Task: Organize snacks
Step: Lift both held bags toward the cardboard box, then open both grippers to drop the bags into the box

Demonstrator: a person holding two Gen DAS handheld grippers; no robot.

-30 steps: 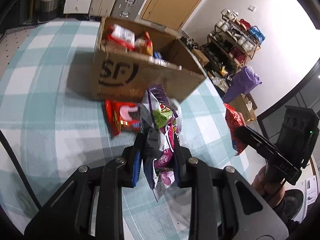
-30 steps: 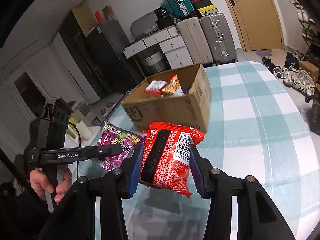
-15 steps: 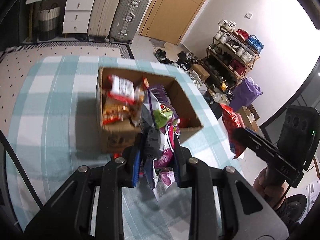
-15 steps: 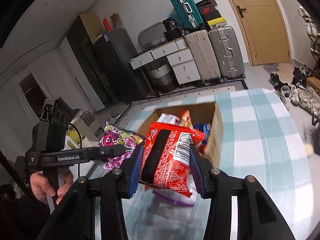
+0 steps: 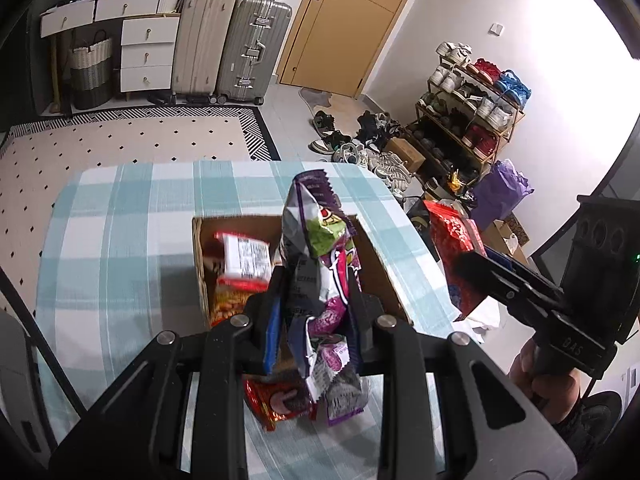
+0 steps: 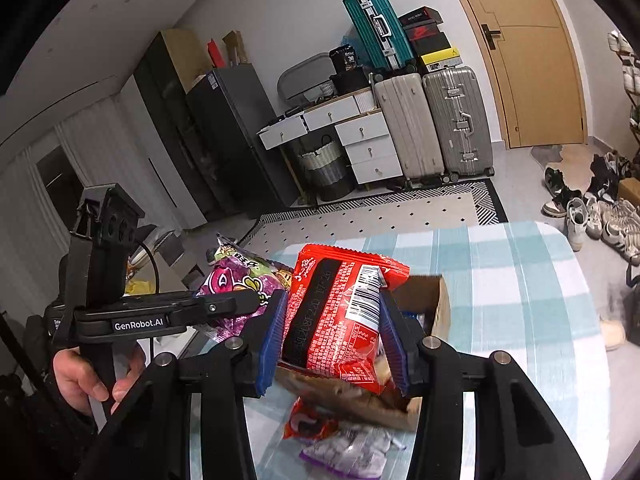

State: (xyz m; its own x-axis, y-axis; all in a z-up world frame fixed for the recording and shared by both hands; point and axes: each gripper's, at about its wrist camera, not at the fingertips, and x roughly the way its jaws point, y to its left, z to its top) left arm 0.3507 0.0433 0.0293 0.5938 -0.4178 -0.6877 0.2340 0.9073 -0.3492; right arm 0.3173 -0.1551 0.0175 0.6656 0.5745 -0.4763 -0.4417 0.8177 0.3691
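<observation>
My left gripper [image 5: 316, 312] is shut on a purple snack bag [image 5: 320, 248] and holds it in the air over the open cardboard box [image 5: 380, 272]. The box holds several snack packets, among them a white-and-red one [image 5: 244, 256]. My right gripper [image 6: 332, 340] is shut on a red snack packet [image 6: 340, 312], also raised above the box [image 6: 436, 300]. The same red packet [image 5: 452, 248] shows at the right of the left wrist view, and the purple bag [image 6: 236, 280] at the left of the right wrist view. A red packet [image 5: 276, 400] and a purple-white packet [image 6: 348, 448] lie on the table before the box.
The box stands on a table with a teal checked cloth [image 5: 120, 240]. Beyond the table edge are a patterned rug [image 5: 120, 140], suitcases [image 5: 256, 48], white drawers [image 5: 148, 44], scattered shoes [image 5: 360, 140] and a shoe rack [image 5: 472, 112]. A hand [image 6: 84, 376] grips the left tool.
Both grippers have risen with their packets. The box has dropped from the upper part of both views to under the grippers, and its inside now shows from above.
</observation>
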